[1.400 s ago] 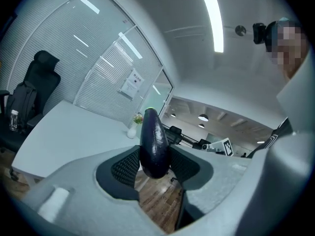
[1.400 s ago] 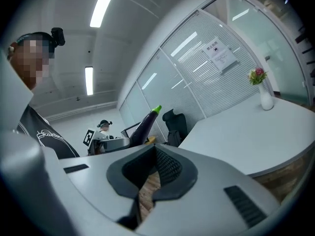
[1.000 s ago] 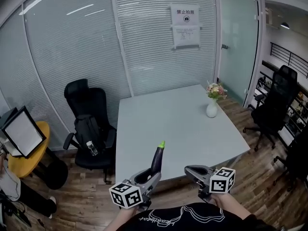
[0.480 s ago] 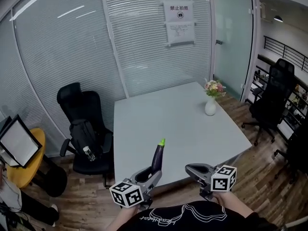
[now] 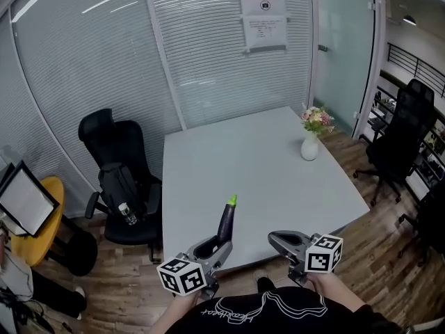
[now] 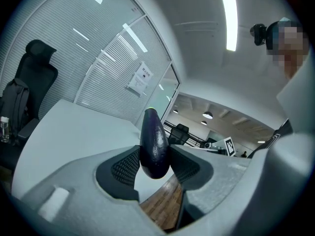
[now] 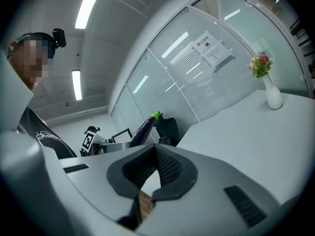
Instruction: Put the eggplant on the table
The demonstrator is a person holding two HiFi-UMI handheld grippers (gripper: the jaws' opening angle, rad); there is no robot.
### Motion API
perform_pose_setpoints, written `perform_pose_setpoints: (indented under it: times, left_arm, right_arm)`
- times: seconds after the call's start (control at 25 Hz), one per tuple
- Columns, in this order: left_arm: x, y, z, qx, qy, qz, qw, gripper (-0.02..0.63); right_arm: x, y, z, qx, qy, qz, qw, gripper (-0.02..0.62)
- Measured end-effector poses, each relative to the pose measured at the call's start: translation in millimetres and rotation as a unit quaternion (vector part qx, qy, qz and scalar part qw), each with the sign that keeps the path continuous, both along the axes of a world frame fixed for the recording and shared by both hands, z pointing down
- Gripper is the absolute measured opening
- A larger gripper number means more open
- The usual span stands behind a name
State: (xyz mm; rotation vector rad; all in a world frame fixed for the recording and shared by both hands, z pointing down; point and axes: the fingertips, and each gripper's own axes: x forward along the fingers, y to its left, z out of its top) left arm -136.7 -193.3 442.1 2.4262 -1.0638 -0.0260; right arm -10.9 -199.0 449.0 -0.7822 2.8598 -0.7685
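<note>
Left gripper (image 5: 220,248): jaws pinching eggplant (image 5: 226,220) at lower body, green tip up, held in air at near edge of worktop (image 5: 257,165) | Right gripper (image 5: 279,239): jaws pressed together, nothing between | Far right of worktop: white flower vase (image 5: 310,147) | Left of worktop: black chair (image 5: 115,172)

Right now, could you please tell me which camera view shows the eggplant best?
The left gripper view: the eggplant fills the centre, clamped upright between the fingers. The head view shows it small, standing up from the left gripper; the right gripper view shows only a slanted sliver with its green tip.
</note>
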Motion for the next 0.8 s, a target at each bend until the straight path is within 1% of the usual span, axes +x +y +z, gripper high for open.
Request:
perform_pose_setpoints:
  times: [0.28,0.52,0.8]
  left_arm:
    - [3,-44,6,-0.011,-0.004,-0.017,0.9998,0.198]
    - [-4,-83,19,-0.027,-0.008,-0.034,0.999,0.198]
    - [-9,-117,34,-0.044,-0.012,-0.049,0.9978,0.198]
  right_arm:
    - [1,-46,5,-0.006,0.004,-0.017,1.0,0.009]
    - [-4,-86,6,-0.011,0.009,-0.028,1.0,0.009]
    - [-5,-117,20,-0.027,0.02,-0.036,0.999,0.009]
